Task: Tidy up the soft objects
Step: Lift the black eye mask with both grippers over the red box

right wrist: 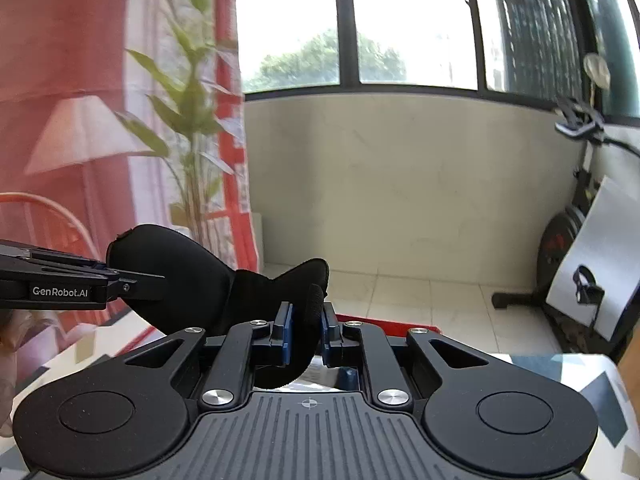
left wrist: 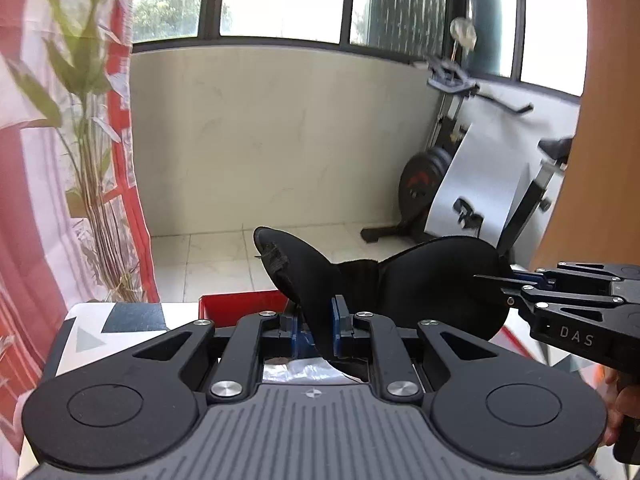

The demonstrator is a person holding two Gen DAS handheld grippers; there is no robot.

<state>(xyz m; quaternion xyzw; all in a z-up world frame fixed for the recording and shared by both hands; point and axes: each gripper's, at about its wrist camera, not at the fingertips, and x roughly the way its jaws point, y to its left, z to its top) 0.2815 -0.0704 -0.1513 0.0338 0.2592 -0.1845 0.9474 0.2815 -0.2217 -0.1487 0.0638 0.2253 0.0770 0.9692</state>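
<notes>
Both tongs are clamped on 1 black eye mask [left wrist: 420, 280]. Left gripper [left wrist: 320, 320] pinches one lobe between its blue pads [left wrist: 340, 314], jaws nearly closed; right gripper [right wrist: 306, 330] nips the other lobe the same way. Held between the 2 tools, the mask hangs in the air, bent at its middle, above a red box [left wrist: 240, 306] on a patterned table [left wrist: 96, 328]. Beyond lie tiled floor, an exercise bike [left wrist: 448, 168], a plant [right wrist: 192, 120] and a window [left wrist: 280, 0].
</notes>
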